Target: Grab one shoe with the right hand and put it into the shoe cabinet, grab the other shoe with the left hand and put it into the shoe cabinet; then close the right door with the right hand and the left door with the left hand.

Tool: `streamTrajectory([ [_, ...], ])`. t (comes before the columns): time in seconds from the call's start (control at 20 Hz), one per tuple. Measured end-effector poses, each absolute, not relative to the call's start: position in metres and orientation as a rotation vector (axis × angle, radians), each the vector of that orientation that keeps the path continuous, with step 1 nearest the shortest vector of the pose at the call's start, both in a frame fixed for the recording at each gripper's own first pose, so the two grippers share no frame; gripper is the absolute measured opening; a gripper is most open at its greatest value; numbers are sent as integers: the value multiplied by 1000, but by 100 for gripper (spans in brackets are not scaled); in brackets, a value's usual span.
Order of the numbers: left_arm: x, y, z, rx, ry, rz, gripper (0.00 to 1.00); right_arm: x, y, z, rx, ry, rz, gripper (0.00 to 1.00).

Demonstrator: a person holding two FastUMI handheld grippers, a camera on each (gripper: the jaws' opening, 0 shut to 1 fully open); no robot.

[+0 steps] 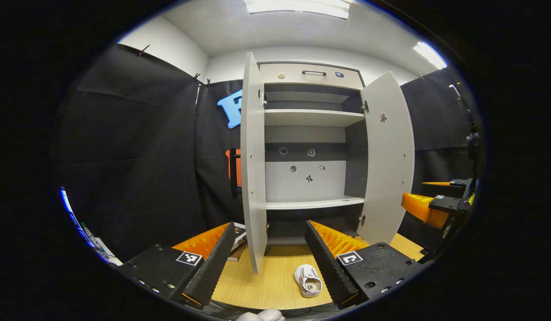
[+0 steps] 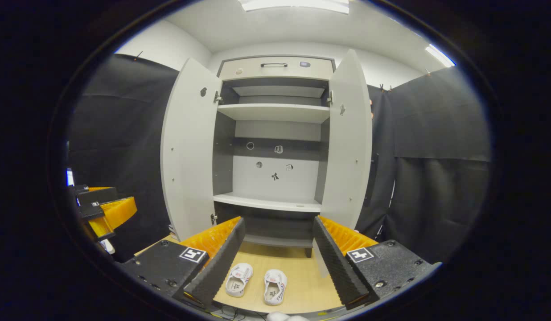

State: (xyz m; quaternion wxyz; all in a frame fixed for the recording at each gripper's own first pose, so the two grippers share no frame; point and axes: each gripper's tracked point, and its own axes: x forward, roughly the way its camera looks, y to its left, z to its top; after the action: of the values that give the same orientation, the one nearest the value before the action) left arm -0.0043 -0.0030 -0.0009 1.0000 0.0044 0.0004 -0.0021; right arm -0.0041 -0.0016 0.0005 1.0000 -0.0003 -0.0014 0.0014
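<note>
Wooden floor (image 2: pixel 302 285): 2 shoes (image 2: pixel 256 281) | right tongs (image 2: pixel 275 263) hide left toe

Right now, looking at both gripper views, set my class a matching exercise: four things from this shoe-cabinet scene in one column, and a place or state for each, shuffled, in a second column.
Things:
1. pair of white shoes
2. grey cabinet doors
3. white lower shelf
4. right gripper

Places or states:
A. swung wide open
B. jaws apart, holding nothing
C. on the wooden floor in front of the cabinet
D. bare, inside the cabinet

Pairs: 1-C, 2-A, 3-D, 4-B
</note>
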Motion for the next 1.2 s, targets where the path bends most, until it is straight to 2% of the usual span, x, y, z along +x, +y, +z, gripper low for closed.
streamTrajectory([
  [0.25, -4, -3, 0, 9, -4, -3, 94, -5, -2, -6, -8, 7, 3, 100],
  [0.4, -4, -2, -2, 14, -5, -2, 94, -4, -3, -31, -29, 62, 2, 99],
  [0.6, -3, -4, -8, 16, 0, -24, 94, -5, -2, -99, -66, 216, -3, 100],
  [0.8, -4, -4, -12, 20, -3, -38, 94, 1, 11, -200, -43, 440, 26, 99],
  [0.95, -1, 2, -17, 24, 6, -24, 94, 18, 26, -266, 9, 569, 58, 93],
  [1.15, 6, 11, -25, 26, 35, 12, 94, 59, 41, -331, 66, 653, 85, 83],
  [1.2, 9, 13, -26, 30, 43, 22, 94, 72, 43, -343, 75, 669, 84, 83],
])
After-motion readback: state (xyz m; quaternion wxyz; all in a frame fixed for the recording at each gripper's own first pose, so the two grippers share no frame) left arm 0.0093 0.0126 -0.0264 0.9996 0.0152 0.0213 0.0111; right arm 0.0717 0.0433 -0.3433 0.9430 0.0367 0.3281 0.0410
